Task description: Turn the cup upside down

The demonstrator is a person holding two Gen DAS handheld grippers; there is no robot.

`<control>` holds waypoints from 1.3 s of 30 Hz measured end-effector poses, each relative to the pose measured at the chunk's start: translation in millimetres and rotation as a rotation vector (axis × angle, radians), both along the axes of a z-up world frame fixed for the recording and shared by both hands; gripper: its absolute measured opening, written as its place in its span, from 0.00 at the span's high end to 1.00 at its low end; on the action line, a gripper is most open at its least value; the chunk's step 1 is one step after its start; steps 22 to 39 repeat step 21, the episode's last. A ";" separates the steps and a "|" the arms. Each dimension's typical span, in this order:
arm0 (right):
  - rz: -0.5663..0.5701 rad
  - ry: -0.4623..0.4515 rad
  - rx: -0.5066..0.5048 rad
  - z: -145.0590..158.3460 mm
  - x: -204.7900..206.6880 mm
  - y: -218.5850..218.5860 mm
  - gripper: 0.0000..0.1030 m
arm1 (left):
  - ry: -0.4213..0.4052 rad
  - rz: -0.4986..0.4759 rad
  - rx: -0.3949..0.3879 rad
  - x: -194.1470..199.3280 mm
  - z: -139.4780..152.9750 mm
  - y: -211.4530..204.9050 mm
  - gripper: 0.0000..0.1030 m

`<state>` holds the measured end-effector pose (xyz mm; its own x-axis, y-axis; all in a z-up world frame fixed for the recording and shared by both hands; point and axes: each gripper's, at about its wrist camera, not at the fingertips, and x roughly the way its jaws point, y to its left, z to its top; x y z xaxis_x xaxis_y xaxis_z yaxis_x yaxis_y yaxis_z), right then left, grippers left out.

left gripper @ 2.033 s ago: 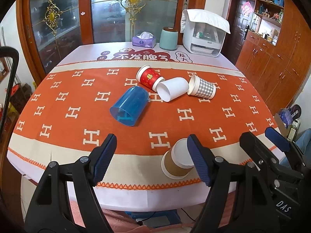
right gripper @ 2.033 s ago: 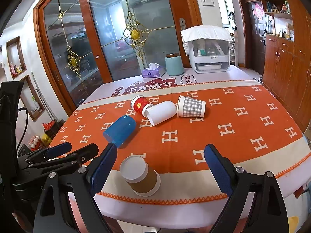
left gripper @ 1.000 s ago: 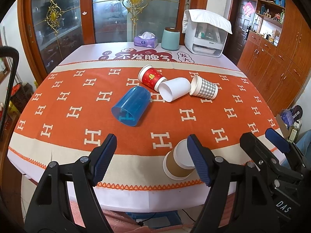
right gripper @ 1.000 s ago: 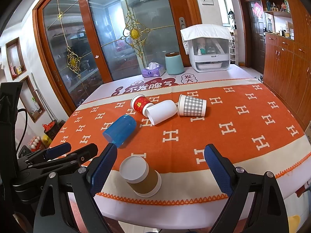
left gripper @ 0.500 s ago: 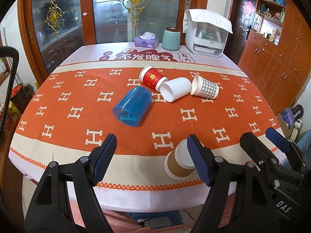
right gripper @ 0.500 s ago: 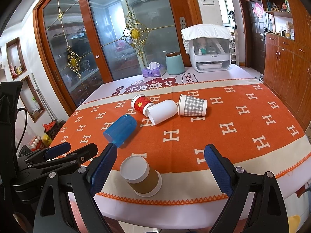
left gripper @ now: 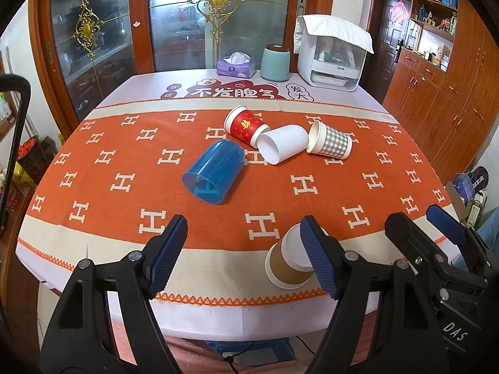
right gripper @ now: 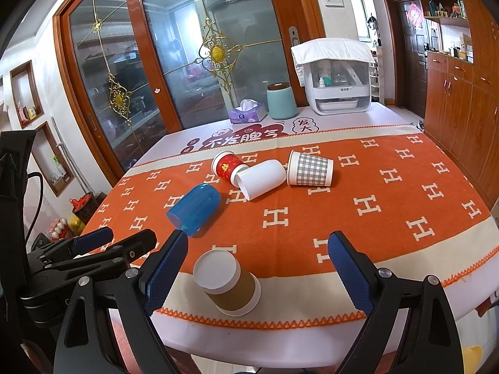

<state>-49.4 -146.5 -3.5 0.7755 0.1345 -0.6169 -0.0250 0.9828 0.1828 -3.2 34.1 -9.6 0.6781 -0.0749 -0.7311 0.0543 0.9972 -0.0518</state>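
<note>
A brown paper cup point(left gripper: 288, 263) stands upside down near the table's front edge; it also shows in the right wrist view point(right gripper: 227, 283). A blue plastic cup point(left gripper: 215, 171) point(right gripper: 195, 210), a red cup point(left gripper: 244, 126) point(right gripper: 226, 166), a white cup point(left gripper: 282, 148) point(right gripper: 260, 179) and a grey checked cup point(left gripper: 329, 140) point(right gripper: 308, 168) lie on their sides mid-table. My left gripper point(left gripper: 246, 255) is open and empty in front of the table edge. My right gripper point(right gripper: 257, 275) is open and empty, its jaws either side of the brown cup but short of it.
An orange patterned cloth point(left gripper: 124, 155) covers the table. At the back stand a tissue box point(left gripper: 237, 64), a teal canister point(left gripper: 274, 62) and a white appliance point(left gripper: 332, 56). Wooden cabinets point(left gripper: 436, 99) are to the right, glass doors point(right gripper: 187, 78) behind.
Both views have shifted only very slightly; the cups have not moved and both grippers stay open.
</note>
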 end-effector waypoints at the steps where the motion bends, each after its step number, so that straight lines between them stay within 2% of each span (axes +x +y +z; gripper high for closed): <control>1: 0.000 0.001 0.000 0.0 0.0 -0.1 0.10 | 0.001 0.000 0.001 0.1 -0.2 0.8 0.30; 39: 0.000 0.002 0.002 -1.5 -0.1 0.5 0.10 | 0.004 0.001 0.003 -1.3 -1.5 1.0 0.30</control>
